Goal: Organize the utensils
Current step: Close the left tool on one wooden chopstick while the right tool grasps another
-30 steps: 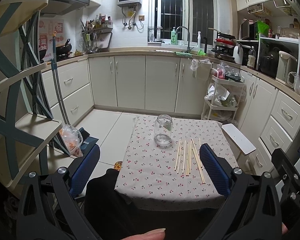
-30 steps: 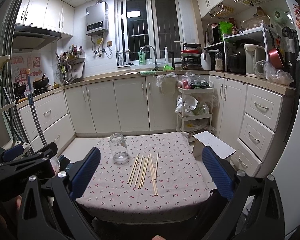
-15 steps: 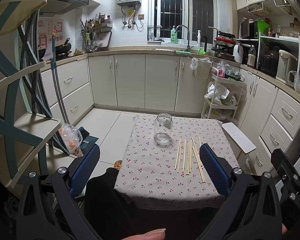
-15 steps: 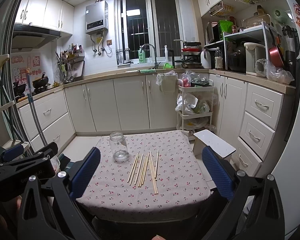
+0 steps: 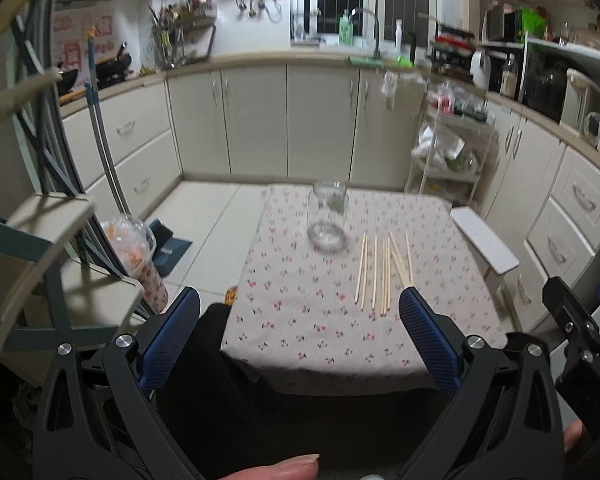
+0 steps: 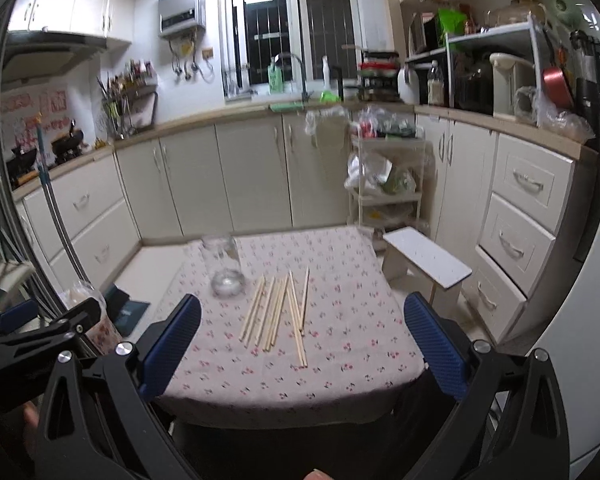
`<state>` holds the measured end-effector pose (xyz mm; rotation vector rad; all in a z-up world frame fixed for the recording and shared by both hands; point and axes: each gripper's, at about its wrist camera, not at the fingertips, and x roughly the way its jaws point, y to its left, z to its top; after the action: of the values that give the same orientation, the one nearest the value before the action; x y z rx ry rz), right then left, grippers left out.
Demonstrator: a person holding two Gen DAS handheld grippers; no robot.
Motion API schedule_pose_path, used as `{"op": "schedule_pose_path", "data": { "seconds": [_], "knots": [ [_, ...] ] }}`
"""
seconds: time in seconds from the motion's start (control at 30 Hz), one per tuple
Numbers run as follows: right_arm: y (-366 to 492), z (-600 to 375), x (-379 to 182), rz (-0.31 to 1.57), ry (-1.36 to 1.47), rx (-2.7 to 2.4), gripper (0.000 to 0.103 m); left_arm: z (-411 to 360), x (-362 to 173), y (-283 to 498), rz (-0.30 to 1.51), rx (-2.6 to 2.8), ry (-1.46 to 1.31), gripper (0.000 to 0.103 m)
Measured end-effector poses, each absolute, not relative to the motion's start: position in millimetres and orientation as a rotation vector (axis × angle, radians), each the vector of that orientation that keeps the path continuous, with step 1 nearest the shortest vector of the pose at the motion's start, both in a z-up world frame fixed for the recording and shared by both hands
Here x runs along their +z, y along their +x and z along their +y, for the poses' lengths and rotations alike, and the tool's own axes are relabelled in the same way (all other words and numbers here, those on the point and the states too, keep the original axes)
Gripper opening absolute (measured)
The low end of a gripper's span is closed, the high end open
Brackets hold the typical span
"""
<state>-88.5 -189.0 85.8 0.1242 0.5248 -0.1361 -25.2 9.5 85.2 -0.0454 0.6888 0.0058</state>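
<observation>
While both claws hang short of the near edge of the counter (image 6: 340, 384), each is spread wide and grasps nothing: the left claw (image 5: 298, 344) and the right claw (image 6: 302, 346) (blue pads on black arms). Past them, at 12 o'clock in the right wrist view, loose wooden chopsticks (image 6: 278, 312) lie flat on the flowered cloth. Just beyond, at 11 o'clock, stands an upright glass jar (image 6: 222, 266), apart from the sticks.

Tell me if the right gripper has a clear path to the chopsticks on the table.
Probably yes. The right gripper is open and empty, the chopsticks lie loose on the tablecloth straight ahead, and the glass jar stands off to their left, clear of the approach.
</observation>
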Motion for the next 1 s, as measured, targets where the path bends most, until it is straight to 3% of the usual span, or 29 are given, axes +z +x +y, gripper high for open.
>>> {"op": "schedule_pose_path", "data": {
  "seconds": [0.8,0.87,0.93,1.0],
  "knots": [
    [117.3,-225.4,-58.2,0.827,0.085,0.036,0.097,-3.6,-37.4,142.4,0.937,-0.031,-0.029,0.096],
    [132.9,-227.8,-67.0,0.85,0.092,0.058,0.086,-4.3,-43.2,152.3,0.941,-0.043,-0.028,0.096],
    [153.8,-233.1,-80.0,0.891,0.094,0.076,0.059,-6.6,-47.7,161.7,0.94,-0.072,-0.029,0.096],
    [170.9,-237.4,-91.7,0.922,0.093,0.081,0.051,-10.5,-52.4,172.0,0.941,-0.095,-0.024,0.096]
  ]
}}
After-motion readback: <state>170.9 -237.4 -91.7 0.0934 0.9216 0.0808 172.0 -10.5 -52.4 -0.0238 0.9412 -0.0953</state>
